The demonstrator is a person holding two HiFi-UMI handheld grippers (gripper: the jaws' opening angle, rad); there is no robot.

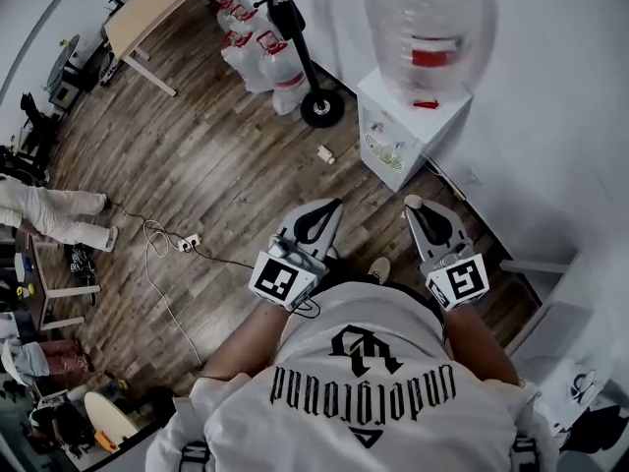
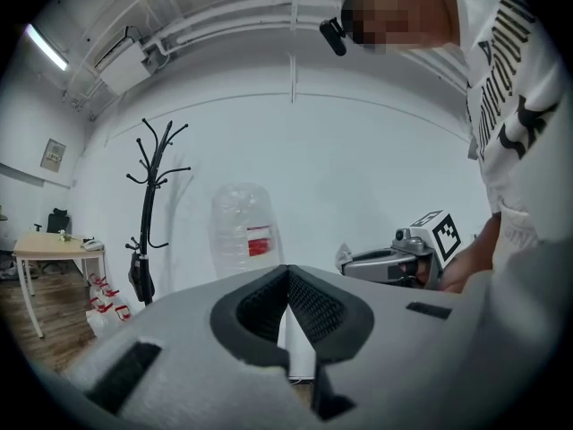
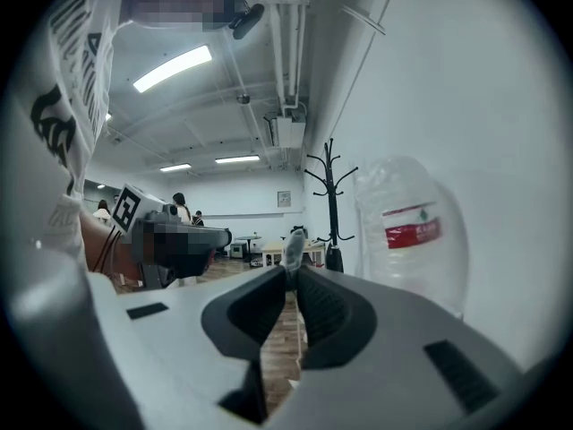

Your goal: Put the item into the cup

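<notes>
I hold both grippers out in front of the person's chest, above a wooden floor. My right gripper [image 1: 416, 205] [image 3: 292, 267] is shut on a small whitish item [image 3: 291, 247] that sticks out past its fingertips. The same item [image 1: 413, 202] shows as a pale dot at that gripper's tip in the head view. My left gripper [image 1: 324, 212] [image 2: 288, 274] is shut, its ribbed pads [image 2: 313, 307] meeting with nothing between them. From the left gripper view the right gripper [image 2: 349, 260] hangs level at the right. No cup shows in any view.
A white water dispenser [image 1: 405, 131] with a big clear bottle [image 1: 428, 23] [image 3: 410, 240] stands against the wall ahead. A black coat stand [image 1: 295, 37] [image 2: 152, 195], several water jugs [image 1: 260, 52], a table [image 1: 147, 8] and a floor cable [image 1: 162, 254] lie to the left.
</notes>
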